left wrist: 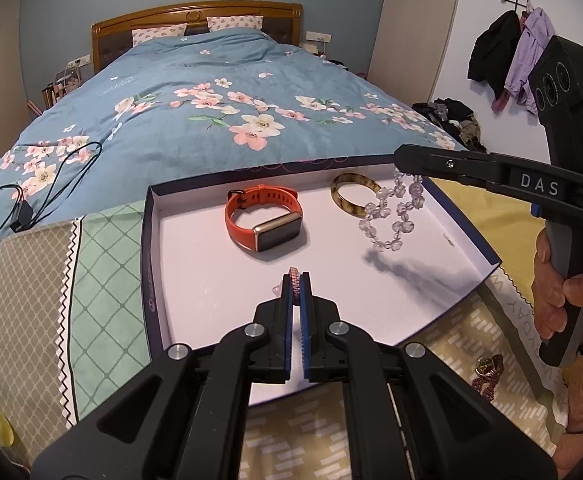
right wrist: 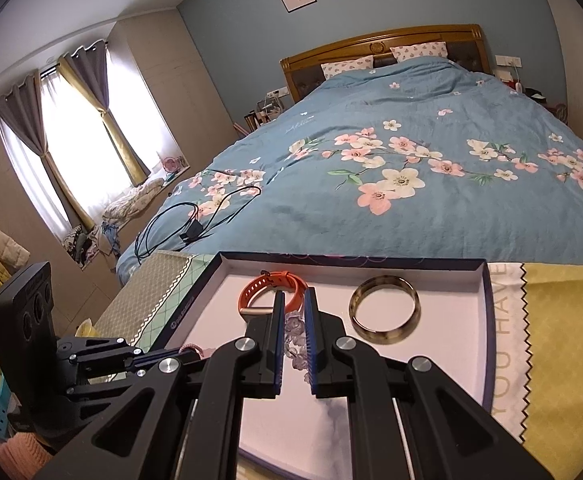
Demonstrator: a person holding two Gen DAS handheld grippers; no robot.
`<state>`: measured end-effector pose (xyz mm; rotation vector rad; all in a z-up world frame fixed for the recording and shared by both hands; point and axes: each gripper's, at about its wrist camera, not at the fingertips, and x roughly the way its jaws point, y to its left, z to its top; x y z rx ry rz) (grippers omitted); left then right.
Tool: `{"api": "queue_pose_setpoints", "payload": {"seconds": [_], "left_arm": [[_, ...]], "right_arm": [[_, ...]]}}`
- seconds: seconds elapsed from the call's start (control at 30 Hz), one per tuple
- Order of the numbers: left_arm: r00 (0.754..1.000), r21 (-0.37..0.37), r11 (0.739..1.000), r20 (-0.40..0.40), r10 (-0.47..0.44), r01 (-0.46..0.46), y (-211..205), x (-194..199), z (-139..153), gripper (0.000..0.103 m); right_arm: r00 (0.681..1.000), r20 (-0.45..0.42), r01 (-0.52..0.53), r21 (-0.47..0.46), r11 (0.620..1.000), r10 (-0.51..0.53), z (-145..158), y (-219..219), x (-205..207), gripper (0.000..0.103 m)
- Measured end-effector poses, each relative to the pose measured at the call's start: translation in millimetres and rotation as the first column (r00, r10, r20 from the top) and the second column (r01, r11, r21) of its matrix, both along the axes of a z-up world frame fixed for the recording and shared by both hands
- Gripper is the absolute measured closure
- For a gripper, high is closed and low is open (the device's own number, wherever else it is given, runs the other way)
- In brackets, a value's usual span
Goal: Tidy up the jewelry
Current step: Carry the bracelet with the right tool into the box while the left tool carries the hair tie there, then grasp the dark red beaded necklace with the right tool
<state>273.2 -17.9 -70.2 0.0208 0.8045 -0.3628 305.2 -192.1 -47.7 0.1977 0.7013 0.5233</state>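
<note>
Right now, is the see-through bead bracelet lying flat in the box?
No, the clear bead bracelet dangles from the right tool above the box, casting a shadow on the floor below it.

Your right gripper (right wrist: 294,334) is pinched on a clear crystal bead bracelet (right wrist: 297,340) above the middle of the shallow box lid (right wrist: 487,320). Your orange smartwatch (right wrist: 269,292) lies toward its far left corner, and the tortoiseshell bangle (right wrist: 385,310) lies flat toward the far right. Your left gripper (right wrist: 193,350) reaches in over the left edge, clamping something pink.
</note>
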Motion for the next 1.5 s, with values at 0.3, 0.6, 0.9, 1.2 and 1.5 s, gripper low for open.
{"api": "queue_pose_setpoints", "payload": {"seconds": [0.3,0.6,0.9,1.2,1.5], "left_arm": [[0.999,0.042,0.999,-0.037,0.015,-0.013,-4.8,19.5,-14.5,0.100],[0.998,0.071,0.997,-0.063,0.018,-0.013,-10.8,36.1,-25.4,0.100],[0.998,0.094,0.996,-0.060,0.014,-0.008,-16.8,41.6,-29.3,0.097],[0.999,0.057,0.998,0.002,0.039,-0.039,-9.5,29.6,-11.4,0.078],[0.995,-0.020,0.999,0.087,0.038,-0.037,12.7,-26.0,24.5,0.067]], "right_arm": [[0.996,-0.074,0.058,-0.013,0.998,-0.059,-23.1,-10.0,14.9,0.095],[0.986,-0.122,0.106,-0.065,0.992,-0.113,-38.0,-25.4,21.5,0.094],[0.979,-0.144,0.135,-0.064,0.989,-0.142,-44.5,-35.1,22.3,0.088],[0.988,-0.087,0.121,-0.066,0.990,-0.127,-27.5,-36.1,2.8,0.073],[1.000,-0.016,-0.006,-0.094,0.996,0.004,-7.1,-33.9,-56.1,0.063]]}}
